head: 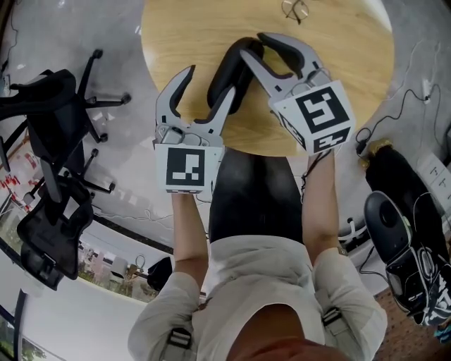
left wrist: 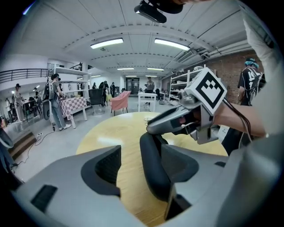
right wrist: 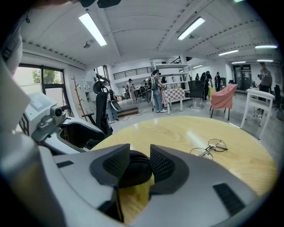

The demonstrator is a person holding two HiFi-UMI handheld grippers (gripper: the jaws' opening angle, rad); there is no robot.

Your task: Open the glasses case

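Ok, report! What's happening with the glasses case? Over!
Left gripper open, glasses case between its jaws. Right gripper clamped on its far end. It looks closed. Glasses lie apart on table, nothing blocking.

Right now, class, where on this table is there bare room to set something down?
Bare wood lies at the table's left, between its rim and the left gripper, and at its right, between the right gripper, the glasses and the rim. The near middle is crowded: both grippers meet at the glasses case, the right one clamped on it.
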